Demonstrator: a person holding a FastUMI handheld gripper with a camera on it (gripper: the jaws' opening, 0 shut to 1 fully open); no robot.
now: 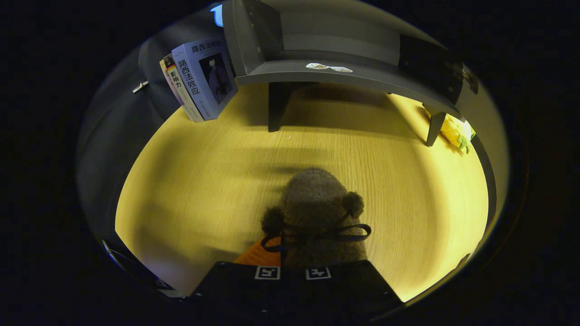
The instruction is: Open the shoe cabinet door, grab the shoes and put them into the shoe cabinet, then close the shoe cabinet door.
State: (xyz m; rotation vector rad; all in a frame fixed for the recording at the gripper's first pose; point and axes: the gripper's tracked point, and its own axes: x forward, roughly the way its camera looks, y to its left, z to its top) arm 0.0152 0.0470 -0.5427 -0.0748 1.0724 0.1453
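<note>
A fuzzy brown shoe [317, 203] with two pompoms, a black bow and an orange lining sticks out forward from my gripper [292, 272]. The fingers stand close together and press on its heel end, so the gripper is shut on it. The shoe sits over the light wooden tabletop [190, 190]; whether it touches the wood I cannot tell. Beyond it stands the grey shoe cabinet [344, 74] on short legs. Its door panel [247, 36] is swung open at the left, and the inside [335, 40] shows bare.
Two books [201, 79] lean upright just left of the cabinet. A yellow-green soft toy [456, 131] lies behind the cabinet's right leg [434, 129]. The dark booth wall [118, 122] curves round the table's left side.
</note>
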